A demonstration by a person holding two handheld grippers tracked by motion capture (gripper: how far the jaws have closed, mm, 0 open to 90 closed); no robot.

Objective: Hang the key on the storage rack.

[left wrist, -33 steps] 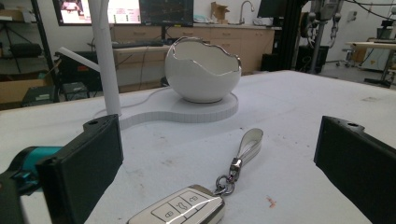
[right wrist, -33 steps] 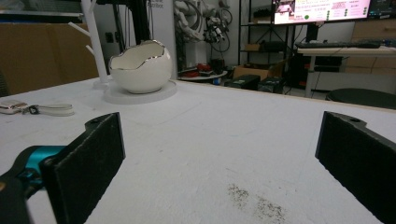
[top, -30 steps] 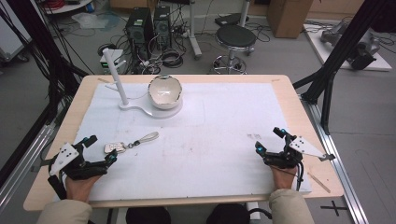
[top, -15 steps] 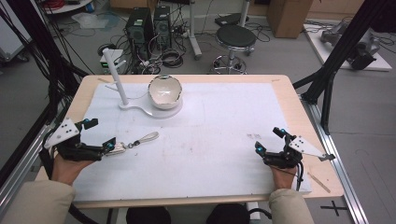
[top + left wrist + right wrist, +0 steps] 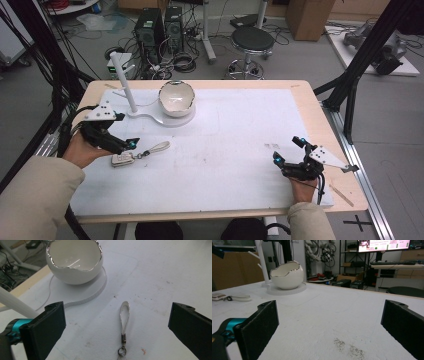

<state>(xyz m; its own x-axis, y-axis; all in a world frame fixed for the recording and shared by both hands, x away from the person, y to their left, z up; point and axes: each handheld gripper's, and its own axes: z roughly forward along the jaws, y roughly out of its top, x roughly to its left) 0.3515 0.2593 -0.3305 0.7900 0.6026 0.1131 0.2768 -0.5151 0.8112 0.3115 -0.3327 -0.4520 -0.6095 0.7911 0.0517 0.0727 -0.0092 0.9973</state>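
key fob (image 5: pixel 121 159) with a pale strap loop (image 5: pixel 156 147), flat on the white mat (image 5: pixel 225 145) near the left edge of the tabletop (image 5: pixel 320 125), about midway between its near and far edges. strap pointing right and slightly away from the fob, joined to it by a small metal ring. left gripper (image 5: pixel 131 143) just above the fob end, jaws spread wide, holding nothing; held in a hand (image 5: pixel 82 150) with a beige sleeve. seen along the left gripper (image 5: pixel 117 325): strap loop (image 5: pixel 124 313) lying straight on the mat between the two black jaws, untouched by either, ring at the bottom of the picture.

white egg-shaped bowl (image 5: pixel 176 98) with a jagged silver rim, seated on a flat white base (image 5: pixel 160 117) near the far left corner of the tabletop, well apart from the fob. thin white post (image 5: pixel 123 80) upright on the same base, left of the bowl.

right gripper (image 5: pixel 287 151) near the right edge, close to the near right corner, low over the mat, jaws wide apart and empty. seen along the right gripper (image 5: pixel 329 322): bare mat between the jaws, a faint dark smudge (image 5: pixel 349 347) on it, bowl (image 5: pixel 287 275) and fob (image 5: pixel 218 296) far off at the left.
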